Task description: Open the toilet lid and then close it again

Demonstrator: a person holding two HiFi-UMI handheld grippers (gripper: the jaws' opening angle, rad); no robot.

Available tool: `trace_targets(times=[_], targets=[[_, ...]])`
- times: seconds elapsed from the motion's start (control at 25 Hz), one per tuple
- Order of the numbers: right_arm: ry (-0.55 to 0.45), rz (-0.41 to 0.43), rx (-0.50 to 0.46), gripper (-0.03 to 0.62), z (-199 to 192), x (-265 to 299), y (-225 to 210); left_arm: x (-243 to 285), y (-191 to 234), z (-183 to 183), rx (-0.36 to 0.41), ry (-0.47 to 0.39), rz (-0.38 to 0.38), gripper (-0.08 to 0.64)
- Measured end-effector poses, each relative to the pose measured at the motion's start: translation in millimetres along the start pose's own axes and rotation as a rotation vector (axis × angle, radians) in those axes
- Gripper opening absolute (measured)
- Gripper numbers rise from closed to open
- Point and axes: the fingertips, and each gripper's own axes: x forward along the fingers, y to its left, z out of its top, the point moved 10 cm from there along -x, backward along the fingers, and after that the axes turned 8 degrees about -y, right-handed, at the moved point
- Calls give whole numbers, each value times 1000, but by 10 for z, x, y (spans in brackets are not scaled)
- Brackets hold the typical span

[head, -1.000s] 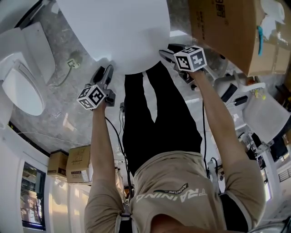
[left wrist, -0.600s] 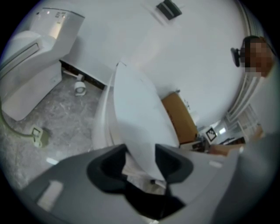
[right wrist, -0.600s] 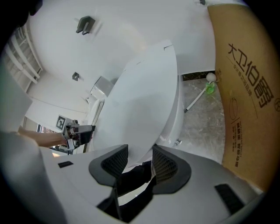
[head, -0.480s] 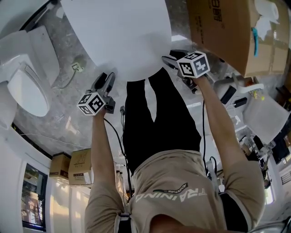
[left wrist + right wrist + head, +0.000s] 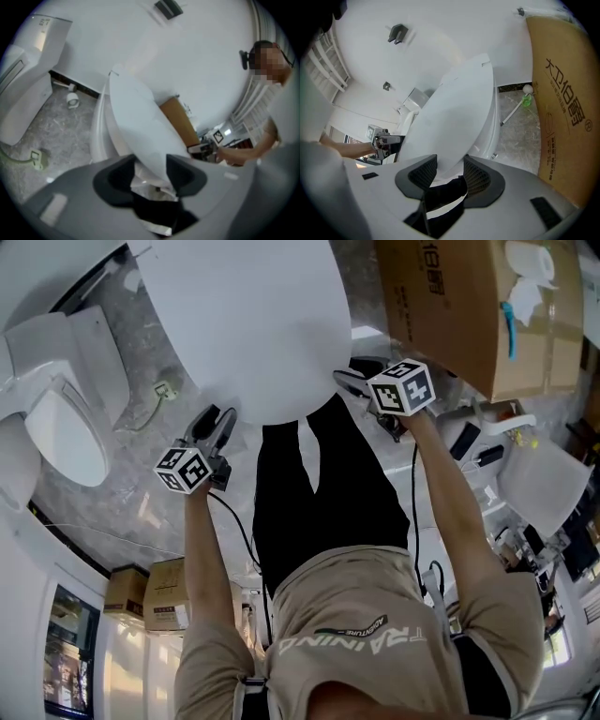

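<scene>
The white toilet lid (image 5: pixel 248 320) is raised, filling the top middle of the head view. My left gripper (image 5: pixel 214 430) holds its near edge on the left, and my right gripper (image 5: pixel 349 381) holds that edge on the right. In the left gripper view the lid (image 5: pixel 136 126) rises steeply from between the dark jaws of the left gripper (image 5: pixel 151 174), above the bowl rim (image 5: pixel 99 133). From the right gripper view the lid (image 5: pixel 454 122) also runs between the two ribbed pads of the right gripper (image 5: pixel 450 172), which close on its edge.
A second white toilet (image 5: pixel 52 413) stands at the left. A big cardboard box (image 5: pixel 450 306) is close on the right, a toilet brush (image 5: pixel 524 96) beside it. A plug and cable (image 5: pixel 164 390) lie on the marble floor. Small boxes (image 5: pixel 150 592) sit behind me.
Both grippers have risen together with the lid's edge in them, and the lid has tilted further up from the bowl.
</scene>
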Motion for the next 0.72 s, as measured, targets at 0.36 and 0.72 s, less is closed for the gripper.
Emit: trace_targets(times=[0.36, 0.72], targets=[[-43, 24, 28, 178, 235, -303, 201, -182, -246, 246, 23, -42, -32, 196], [-17, 41, 77, 179, 215, -283, 112, -166, -242, 224, 8, -56, -8, 169]])
